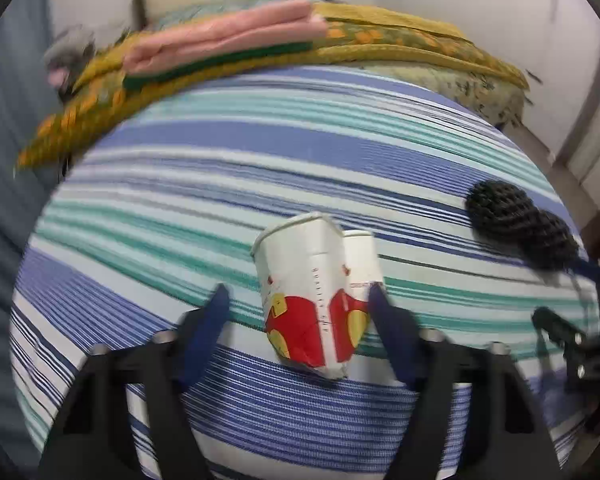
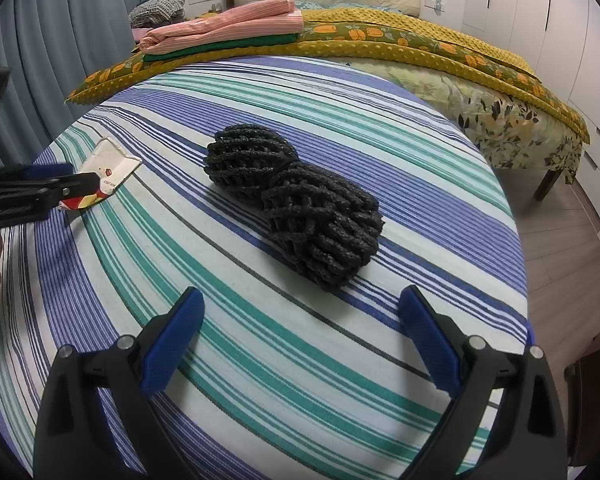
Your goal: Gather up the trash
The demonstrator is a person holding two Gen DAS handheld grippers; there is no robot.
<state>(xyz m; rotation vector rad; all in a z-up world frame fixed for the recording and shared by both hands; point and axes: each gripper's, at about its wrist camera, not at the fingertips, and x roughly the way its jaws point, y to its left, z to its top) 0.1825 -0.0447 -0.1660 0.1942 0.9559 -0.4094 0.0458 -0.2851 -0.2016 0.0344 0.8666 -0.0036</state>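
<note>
A crushed white paper cup (image 1: 314,292) with red and yellow print lies on the striped sheet, between the open fingers of my left gripper (image 1: 298,300); its right side is at or near the right finger, the left finger stands apart. The cup also shows in the right wrist view (image 2: 108,168), with the left gripper (image 2: 40,192) around it. A black foam net (image 2: 296,204) lies in the middle of the sheet, just ahead of my open, empty right gripper (image 2: 300,316). The net shows at the right in the left wrist view (image 1: 516,220).
The striped sheet (image 2: 260,360) covers the bed's near end. Folded pink and green cloths (image 2: 228,28) and a yellow blanket (image 2: 420,40) lie farther back. Blue curtain (image 2: 60,40) at left; white wardrobes (image 2: 560,20) and wood floor (image 2: 560,240) at right.
</note>
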